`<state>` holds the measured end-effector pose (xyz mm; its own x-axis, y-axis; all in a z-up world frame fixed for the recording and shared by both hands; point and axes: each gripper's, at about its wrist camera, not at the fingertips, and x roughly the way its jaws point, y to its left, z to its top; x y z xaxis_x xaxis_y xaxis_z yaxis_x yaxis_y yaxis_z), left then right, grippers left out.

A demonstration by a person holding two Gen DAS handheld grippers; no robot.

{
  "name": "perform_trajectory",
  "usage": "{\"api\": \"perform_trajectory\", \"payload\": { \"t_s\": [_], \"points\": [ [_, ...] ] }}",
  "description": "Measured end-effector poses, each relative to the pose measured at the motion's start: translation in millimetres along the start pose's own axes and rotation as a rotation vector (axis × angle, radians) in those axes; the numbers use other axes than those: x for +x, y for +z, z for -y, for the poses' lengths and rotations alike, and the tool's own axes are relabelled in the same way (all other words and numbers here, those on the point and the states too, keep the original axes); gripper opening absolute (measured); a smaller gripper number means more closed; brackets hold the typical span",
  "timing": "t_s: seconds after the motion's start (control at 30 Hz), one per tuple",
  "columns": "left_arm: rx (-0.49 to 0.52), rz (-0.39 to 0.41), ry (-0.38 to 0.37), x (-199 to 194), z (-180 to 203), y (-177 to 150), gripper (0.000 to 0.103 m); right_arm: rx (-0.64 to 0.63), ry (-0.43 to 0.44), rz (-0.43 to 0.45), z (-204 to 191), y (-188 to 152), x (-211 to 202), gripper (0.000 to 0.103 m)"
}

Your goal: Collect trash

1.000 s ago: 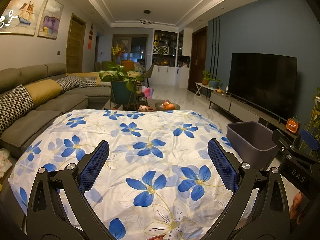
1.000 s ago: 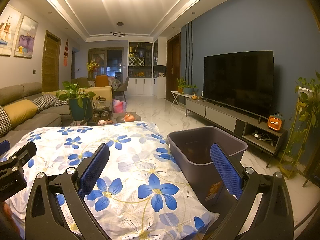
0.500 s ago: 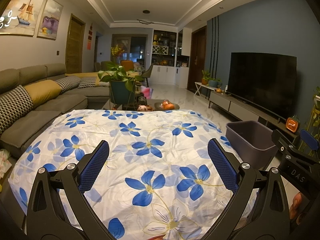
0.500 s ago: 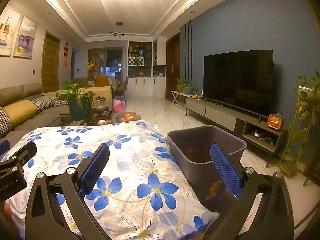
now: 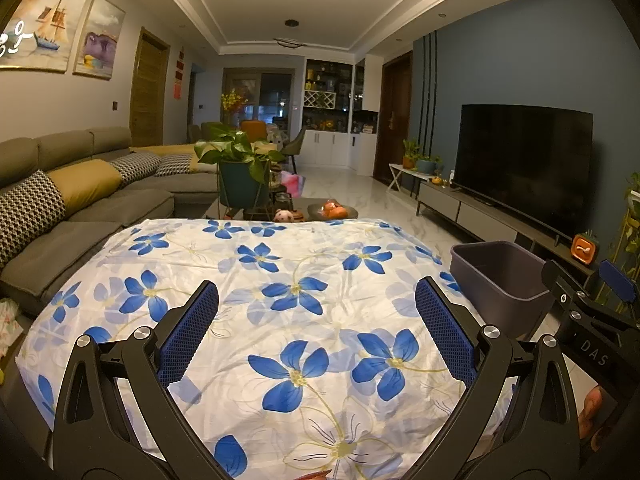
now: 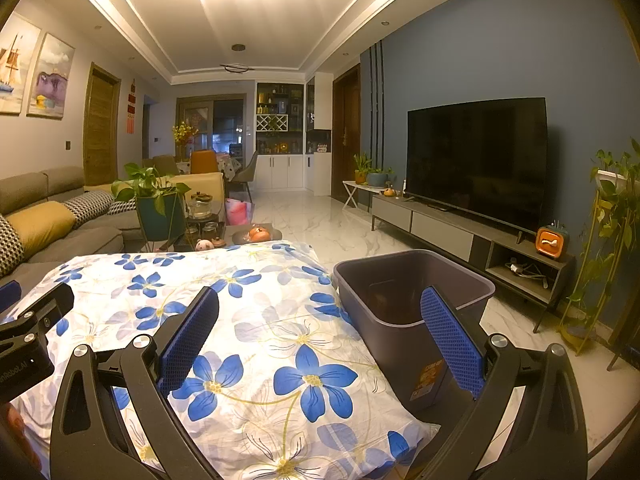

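A dark grey plastic bin [image 6: 404,280] stands on the floor by the right edge of a table covered with a white cloth with blue flowers [image 5: 280,288]; the bin also shows in the left wrist view [image 5: 496,276]. No trash shows on the cloth. My left gripper [image 5: 316,328] is open and empty above the cloth's near part. My right gripper [image 6: 320,332] is open and empty above the cloth's right edge, its right finger in front of the bin. Something brownish lies inside the bin, unclear.
A grey sofa [image 5: 80,208] runs along the left. A potted plant [image 5: 240,168] and a low table with a fruit plate [image 5: 334,211] stand behind the cloth. A TV [image 6: 476,156] on a low cabinet lines the right wall. A plant stand [image 6: 600,248] is at far right.
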<state>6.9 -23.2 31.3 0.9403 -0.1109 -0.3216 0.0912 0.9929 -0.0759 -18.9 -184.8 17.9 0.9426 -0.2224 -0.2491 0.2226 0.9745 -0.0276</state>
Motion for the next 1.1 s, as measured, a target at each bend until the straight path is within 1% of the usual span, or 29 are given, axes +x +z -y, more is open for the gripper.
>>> {"api": "perform_trajectory", "payload": {
  "t_s": [0.23, 0.3, 0.37, 0.4, 0.5, 0.7, 0.87, 0.93, 1.03, 1.1],
  "points": [
    [0.016, 0.005, -0.003, 0.3, 5.5, -2.0, 0.097, 0.001, 0.001, -0.001, 0.5, 0.0, -0.1, 0.097],
    [0.019, 0.007, -0.006, 0.3, 5.7, -2.4, 0.093, 0.002, 0.002, -0.006, -1.0, -1.3, -0.6, 0.097],
    [0.032, 0.006, -0.005, 0.8, 7.4, -3.2, 0.086, 0.004, 0.002, -0.007, -0.9, -3.1, -2.2, 0.097],
    [0.037, 0.007, 0.001, 1.0, 7.6, -3.6, 0.086, 0.004, 0.002, -0.006, -1.7, -3.1, -2.7, 0.097],
    [0.031, 0.006, -0.007, 1.5, 7.8, -3.0, 0.086, 0.004, 0.002, -0.006, -0.5, -3.0, -2.0, 0.097],
    [0.037, 0.003, 0.008, 3.0, 8.0, -1.9, 0.087, 0.007, 0.002, -0.008, 0.9, -2.7, -3.0, 0.097],
    [0.047, -0.006, 0.029, 6.3, 9.5, -1.6, 0.094, 0.008, 0.005, -0.010, -0.2, -2.5, -3.4, 0.097],
    [0.041, -0.011, 0.039, 7.4, 9.1, -0.9, 0.094, 0.009, 0.004, -0.009, -1.1, -2.5, -4.0, 0.097],
    [0.015, -0.021, 0.014, 8.1, 5.1, 0.1, 0.094, 0.011, 0.005, -0.009, 0.7, -1.7, -4.6, 0.097],
    [0.013, -0.016, 0.017, 7.0, 5.2, -0.4, 0.094, 0.011, 0.004, -0.011, 1.4, -1.6, -4.1, 0.097]
  ]
}}
